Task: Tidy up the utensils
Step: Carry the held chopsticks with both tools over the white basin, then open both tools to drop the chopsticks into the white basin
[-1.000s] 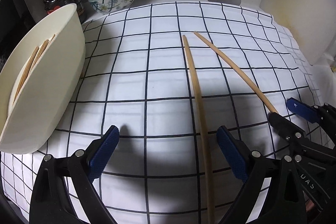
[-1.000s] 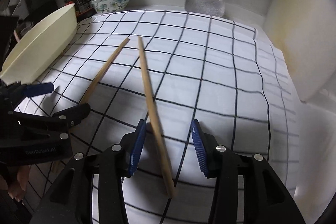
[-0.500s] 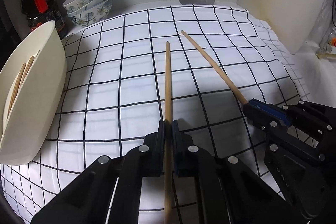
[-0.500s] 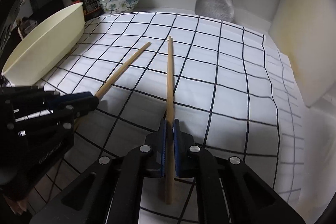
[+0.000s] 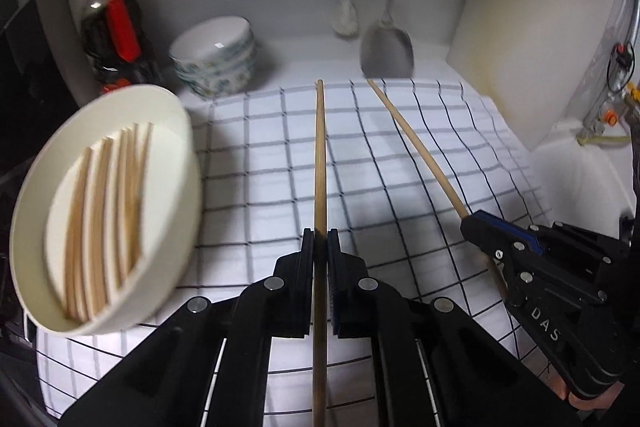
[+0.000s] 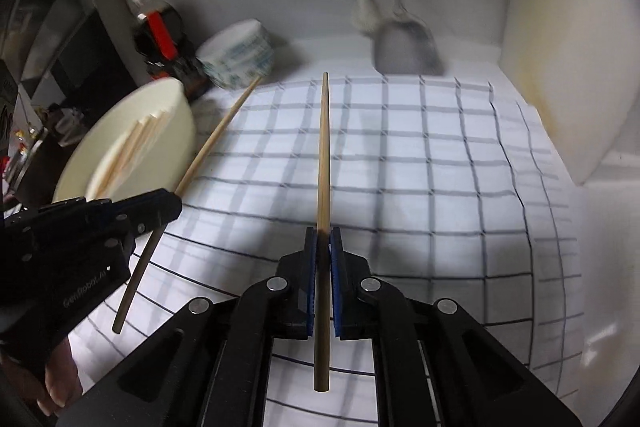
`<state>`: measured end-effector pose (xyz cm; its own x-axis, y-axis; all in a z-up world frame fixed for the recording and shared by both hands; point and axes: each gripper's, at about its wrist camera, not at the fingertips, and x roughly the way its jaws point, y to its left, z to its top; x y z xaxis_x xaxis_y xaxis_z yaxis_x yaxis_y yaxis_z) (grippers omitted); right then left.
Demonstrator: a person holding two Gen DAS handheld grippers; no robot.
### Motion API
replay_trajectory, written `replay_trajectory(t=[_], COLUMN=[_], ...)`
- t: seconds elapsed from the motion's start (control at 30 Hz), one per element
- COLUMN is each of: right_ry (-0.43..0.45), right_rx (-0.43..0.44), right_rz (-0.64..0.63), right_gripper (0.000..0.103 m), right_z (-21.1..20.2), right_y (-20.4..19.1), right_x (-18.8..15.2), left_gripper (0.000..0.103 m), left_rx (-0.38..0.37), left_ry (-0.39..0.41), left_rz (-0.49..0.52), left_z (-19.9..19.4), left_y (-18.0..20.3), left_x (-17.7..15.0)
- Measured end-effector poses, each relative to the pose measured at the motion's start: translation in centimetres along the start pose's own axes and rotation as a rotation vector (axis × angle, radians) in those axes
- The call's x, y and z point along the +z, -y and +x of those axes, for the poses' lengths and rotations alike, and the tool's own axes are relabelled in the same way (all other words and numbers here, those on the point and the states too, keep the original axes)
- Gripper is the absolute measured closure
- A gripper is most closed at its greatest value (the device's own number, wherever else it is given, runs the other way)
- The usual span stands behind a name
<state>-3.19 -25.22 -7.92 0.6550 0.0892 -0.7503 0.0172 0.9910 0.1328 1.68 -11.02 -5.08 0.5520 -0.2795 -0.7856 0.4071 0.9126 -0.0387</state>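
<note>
My left gripper [image 5: 320,241] is shut on a wooden chopstick [image 5: 320,155] that points forward, lifted above the checked cloth [image 5: 400,187]. My right gripper [image 6: 322,241] is shut on a second wooden chopstick [image 6: 323,155], also lifted. In the left wrist view the right gripper [image 5: 480,223] and its chopstick [image 5: 416,147] show at the right. In the right wrist view the left gripper [image 6: 160,205] and its chopstick [image 6: 216,139] show at the left. A cream oval dish [image 5: 176,131] at the left holds several wooden chopsticks [image 5: 108,211].
Stacked patterned bowls [image 5: 218,63] and a dark sauce bottle [image 5: 110,35] stand at the back left. A metal spatula [image 5: 386,47] and a brush [image 5: 346,15] hang at the back wall. A white cutting board [image 5: 532,39] leans at the right.
Both grippers closed on the two chopsticks that lay on the cloth and have lifted them. The views now sit higher and the dish shows its inside.
</note>
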Motion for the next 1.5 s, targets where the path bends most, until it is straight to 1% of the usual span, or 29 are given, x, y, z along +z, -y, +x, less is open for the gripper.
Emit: replay_trajectory(t=[0.1, 0.23, 0.33, 0.43, 0.53, 0.63, 0.73, 0.83, 1.03, 1.07, 1.1, 1.13, 1.17, 1.2, 1.23, 1.27, 1.3, 1.33, 1.37, 1.43, 1.5], right_ry=[0.026, 0.050, 0.051, 0.033, 0.008, -0.038, -0.091, -0.131, -0.165, -0.173, -0.167, -0.156, -0.150, -0.145, -0.141, -0.139, -0.136, -0.133, -0.130, -0.119, -0.117], right_rx=[0.030, 0.094, 0.127, 0.163, 0.198, 0.204, 0.200, 0.192, 0.173, 0.165, 0.151, 0.141, 0.135, 0.124, 0.119, 0.115, 0.111, 0.109, 0.108, 0.109, 0.112], right_rz=[-0.016, -0.046, -0.082, -0.125, -0.158, -0.179, -0.180, -0.182, -0.181, -0.182, -0.178, -0.175, -0.171, -0.164, -0.157, -0.151, -0.144, -0.135, -0.126, -0.106, -0.109], right_gripper=[0.097, 0.097, 0.097, 0.097, 0.097, 0.097, 0.097, 0.097, 0.097, 0.092, 0.089, 0.083, 0.079, 0.078, 0.076, 0.073, 0.071, 0.066, 0.062, 0.058, 0.057], right_z=[-0.9, -1.0, -0.3, 1.3, 2.9, 5.0, 7.1, 8.7, 10.2, 10.2, 10.1, 9.8, 9.6, 9.4, 9.1, 8.9, 8.6, 8.3, 8.1, 7.5, 7.0], right_y=[-2.7, -7.0, -10.1, -14.0, -17.2, -19.8, -21.6, -22.7, -23.8, -23.9, -23.8, -23.7, -23.7, -23.4, -23.1, -22.9, -22.7, -22.4, -22.2, -21.8, -21.8], right_x=[1.2, 3.3, 4.6, 6.1, 7.5, 8.3, 8.6, 8.8, 8.9, 9.0, 9.0, 9.0, 9.1, 9.2, 9.2, 9.1, 9.1, 9.0, 9.0, 8.8, 8.7], left_gripper=[0.096, 0.096, 0.096, 0.096, 0.096, 0.096, 0.096, 0.096, 0.095, 0.094, 0.083, 0.064, 0.051, 0.026, 0.022, 0.021, 0.018, 0.014, 0.014, 0.011, 0.010], left_rx=[0.026, 0.099, 0.153, 0.194, 0.216, 0.229, 0.240, 0.236, 0.228, 0.223, 0.219, 0.222, 0.233, 0.254, 0.268, 0.271, 0.270, 0.268, 0.262, 0.251, 0.247], left_ry=[0.036, 0.070, 0.074, 0.064, 0.049, 0.025, -0.004, -0.032, -0.068, -0.071, -0.074, -0.073, -0.070, -0.058, -0.037, -0.032, -0.040, -0.046, -0.049, -0.051, -0.051], left_rz=[-0.039, -0.091, -0.124, -0.164, -0.200, -0.232, -0.248, -0.263, -0.287, -0.296, -0.302, -0.308, -0.313, -0.324, -0.332, -0.335, -0.340, -0.348, -0.365, -0.390, -0.409], left_z=[-2.3, -4.8, -5.6, -5.8, -5.5, -4.9, -3.6, -2.3, -1.2, -1.2, -1.2, -1.4, -1.5, -2.0, -2.7, -3.1, -3.4, -3.6, -3.9, -4.4, -5.0], left_y=[-3.2, -8.2, -12.0, -15.5, -18.5, -21.1, -22.8, -24.0, -25.4, -25.4, -25.8, -25.9, -25.9, -26.0, -26.1, -26.3, -26.4, -26.5, -26.7, -26.9, -27.0], left_x=[0.8, 1.2, 1.2, 0.9, 0.5, 0.1, -0.4, -0.8, -1.3, -1.3, -1.4, -1.4, -1.4, -1.4, -1.5, -1.5, -1.5, -1.6, -1.7, -1.8, -1.9])
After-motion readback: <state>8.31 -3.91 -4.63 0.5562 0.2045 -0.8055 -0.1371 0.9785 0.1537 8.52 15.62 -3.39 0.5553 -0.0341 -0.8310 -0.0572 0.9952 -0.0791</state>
